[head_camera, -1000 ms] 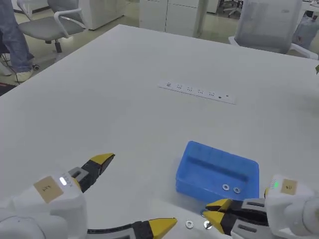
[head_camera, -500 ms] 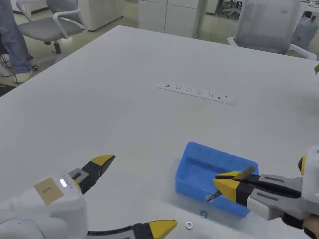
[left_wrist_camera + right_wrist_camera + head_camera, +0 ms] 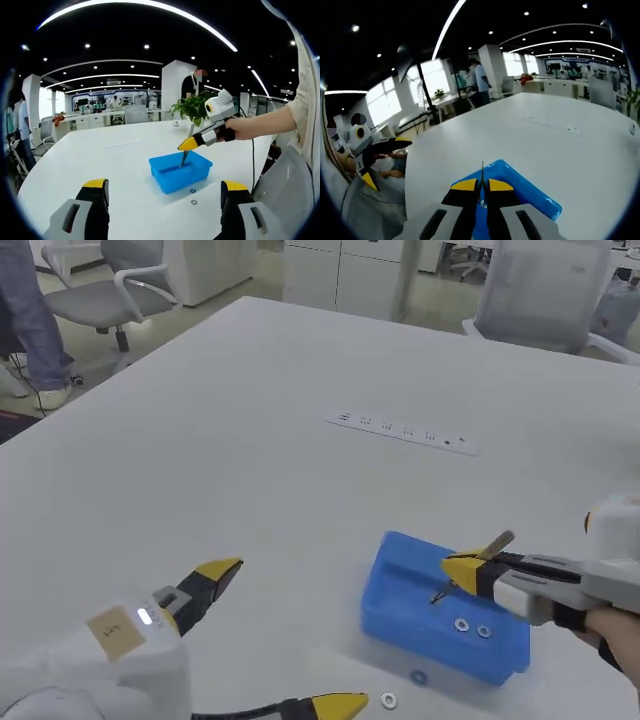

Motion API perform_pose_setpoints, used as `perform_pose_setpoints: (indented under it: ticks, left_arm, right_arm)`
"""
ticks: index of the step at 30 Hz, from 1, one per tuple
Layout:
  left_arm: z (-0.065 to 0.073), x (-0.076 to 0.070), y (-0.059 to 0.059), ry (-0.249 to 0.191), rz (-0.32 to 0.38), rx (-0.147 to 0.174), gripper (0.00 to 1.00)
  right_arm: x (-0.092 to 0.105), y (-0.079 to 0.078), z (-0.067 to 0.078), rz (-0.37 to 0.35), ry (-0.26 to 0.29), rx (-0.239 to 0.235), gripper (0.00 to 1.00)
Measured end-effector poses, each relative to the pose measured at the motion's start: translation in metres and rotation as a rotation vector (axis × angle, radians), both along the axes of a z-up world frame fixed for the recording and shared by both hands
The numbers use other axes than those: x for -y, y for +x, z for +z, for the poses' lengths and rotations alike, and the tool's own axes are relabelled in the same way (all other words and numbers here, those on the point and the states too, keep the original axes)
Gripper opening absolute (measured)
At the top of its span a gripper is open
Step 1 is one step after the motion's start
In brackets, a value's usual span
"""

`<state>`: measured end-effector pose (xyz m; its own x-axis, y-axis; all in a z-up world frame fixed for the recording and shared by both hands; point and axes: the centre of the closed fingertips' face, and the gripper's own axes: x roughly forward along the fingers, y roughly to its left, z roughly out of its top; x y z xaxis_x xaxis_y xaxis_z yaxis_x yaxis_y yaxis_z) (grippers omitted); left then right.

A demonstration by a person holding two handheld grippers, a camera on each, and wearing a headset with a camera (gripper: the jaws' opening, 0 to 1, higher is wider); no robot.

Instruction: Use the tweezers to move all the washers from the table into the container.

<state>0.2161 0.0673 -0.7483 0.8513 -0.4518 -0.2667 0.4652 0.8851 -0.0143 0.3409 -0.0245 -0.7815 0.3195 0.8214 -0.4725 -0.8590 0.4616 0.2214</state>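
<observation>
One outstretched right gripper (image 3: 453, 573) (pinching tweezers (image 3: 497, 541)) over container (image 3: 398, 618).

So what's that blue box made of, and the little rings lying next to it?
The blue box looks like plastic: one even colour, with smooth, slightly shiny walls. The rings beside it look like metal, pale, silvery and glinting, though they are too small to be sure.

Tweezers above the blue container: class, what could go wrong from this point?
The tweezers in the right tool hang over the container; anything released there might bounce over its low wall. The left tool has an open jaw beside a washer on the table and could sweep it away.
</observation>
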Motion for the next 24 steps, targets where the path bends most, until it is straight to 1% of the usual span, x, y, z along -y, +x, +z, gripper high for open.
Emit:
perform_pose_setpoints:
  ticks: [2,7,10,11,12,13,14,15,17,21,24]
  left_arm:
    - [0.0,0.0,0.0,0.0,0.0,-0.001,0.95]
    - [0.0,0.0,0.0,-0.004,-0.001,0.0,0.94]
    - [0.0,0.0,0.0,0.0,-0.002,0.0,0.94]
    - [0.0,-0.001,0.0,0.001,0.0,0.003,0.94]
    - [0.001,-0.001,0.0,0.0,0.003,0.004,0.94]
    - [0.001,-0.002,0.0,-0.005,0.008,0.006,0.94]
    - [0.002,-0.003,0.0,-0.009,0.011,0.006,0.94]
    - [0.002,-0.003,0.0,-0.013,0.012,0.006,0.94]
    - [0.002,-0.003,0.0,-0.018,0.013,0.005,0.94]
    - [0.0,-0.002,0.0,-0.005,0.006,-0.002,0.94]
    - [-0.001,-0.002,0.0,-0.004,0.003,-0.008,0.93]
  right_arm:
    - [0.002,0.005,-0.01,-0.006,-0.049,-0.012,0.02]
    - [0.001,0.014,-0.023,-0.01,-0.091,-0.046,0.02]
    - [0.0,0.014,-0.028,-0.002,-0.114,-0.057,0.03]
    - [0.0,0.012,-0.031,0.006,-0.129,-0.071,0.02]
    - [0.0,0.011,-0.034,0.012,-0.143,-0.074,0.02]
    - [0.001,0.01,-0.038,0.022,-0.173,-0.082,0.03]
    - [0.001,0.01,-0.039,0.02,-0.182,-0.076,0.03]
    - [0.001,0.012,-0.041,0.025,-0.189,-0.073,0.03]
    - [0.002,0.013,-0.041,0.023,-0.187,-0.074,0.03]
    - [0.0,0.015,-0.04,0.019,-0.183,-0.067,0.03]
    - [-0.001,0.015,-0.041,0.027,-0.198,-0.056,0.03]
